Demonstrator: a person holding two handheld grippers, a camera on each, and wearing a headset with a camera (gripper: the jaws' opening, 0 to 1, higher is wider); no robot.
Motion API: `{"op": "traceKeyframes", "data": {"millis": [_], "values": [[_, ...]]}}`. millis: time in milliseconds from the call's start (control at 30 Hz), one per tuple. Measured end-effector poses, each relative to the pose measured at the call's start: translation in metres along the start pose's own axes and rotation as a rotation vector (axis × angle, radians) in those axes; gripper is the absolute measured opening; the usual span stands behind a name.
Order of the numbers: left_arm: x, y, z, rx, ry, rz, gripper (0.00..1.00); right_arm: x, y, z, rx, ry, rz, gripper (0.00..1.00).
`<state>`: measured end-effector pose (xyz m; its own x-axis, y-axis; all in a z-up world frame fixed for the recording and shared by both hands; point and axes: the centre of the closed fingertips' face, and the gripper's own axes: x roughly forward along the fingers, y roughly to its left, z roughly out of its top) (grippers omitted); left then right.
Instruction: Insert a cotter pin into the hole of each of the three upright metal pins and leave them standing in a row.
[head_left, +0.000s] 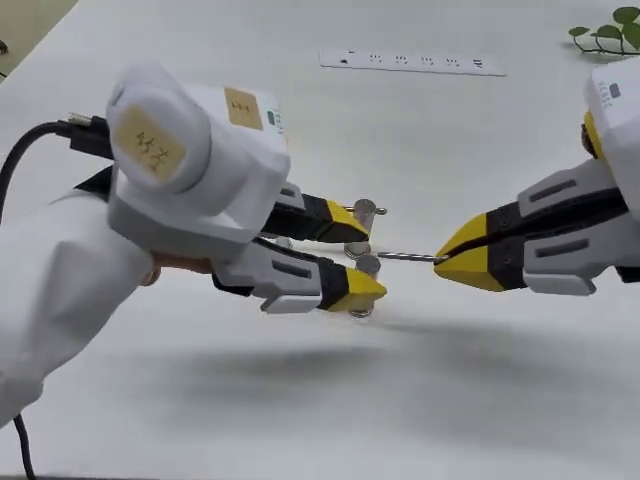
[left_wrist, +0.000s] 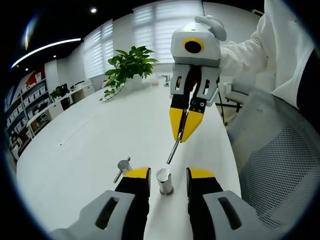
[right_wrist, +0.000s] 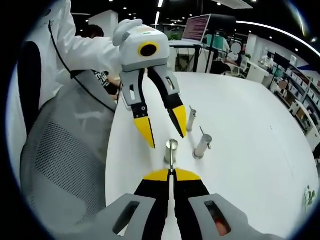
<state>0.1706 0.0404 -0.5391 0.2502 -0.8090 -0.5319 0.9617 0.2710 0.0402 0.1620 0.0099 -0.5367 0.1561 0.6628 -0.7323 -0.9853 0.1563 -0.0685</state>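
On the white table (head_left: 430, 130) the left tool (head_left: 368, 258) is released, its jaws straddling an upright metal pin (right_wrist: 171, 149) with a gap on each side, while the right tool (head_left: 445, 262) is clenched on a cotter pin (head_left: 405, 257). The cotter pin lies level, its long axis aimed at that metal pin's head, tip just beside it, so the push falls to the right hand. Beyond that metal pin stand a second pin (right_wrist: 203, 145), already carrying a cotter, and a third pin (right_wrist: 191, 118).
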Motion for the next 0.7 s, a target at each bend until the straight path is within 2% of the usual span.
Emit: {"op": "traceKeyframes", "data": {"millis": [100,267,400,467,500,567,700], "values": [[0.003,0.003,-0.003,-0.005,0.012,0.001,0.25,0.004,-0.003,-0.008,-0.014,0.026,0.002,0.0],[0.01,0.006,-0.01,0.004,0.044,0.004,0.17,0.009,-0.008,-0.016,-0.011,0.032,-0.003,0.0],[0.014,0.006,-0.011,0.0,0.051,-0.005,0.16,0.01,-0.01,-0.021,-0.015,0.034,0.006,0.0],[0.015,0.006,-0.011,-0.01,0.049,-0.009,0.11,0.01,-0.011,-0.021,-0.015,0.033,0.008,0.0],[0.015,0.003,-0.011,-0.037,0.051,-0.027,0.1,0.01,-0.011,-0.021,-0.017,0.032,0.011,0.0],[0.016,0.004,-0.012,-0.065,0.05,-0.026,0.1,0.01,-0.009,-0.021,-0.024,0.029,0.019,0.0],[0.016,0.004,-0.013,-0.064,0.053,-0.03,0.1,0.011,-0.009,-0.021,-0.04,0.027,0.023,0.0]]}}
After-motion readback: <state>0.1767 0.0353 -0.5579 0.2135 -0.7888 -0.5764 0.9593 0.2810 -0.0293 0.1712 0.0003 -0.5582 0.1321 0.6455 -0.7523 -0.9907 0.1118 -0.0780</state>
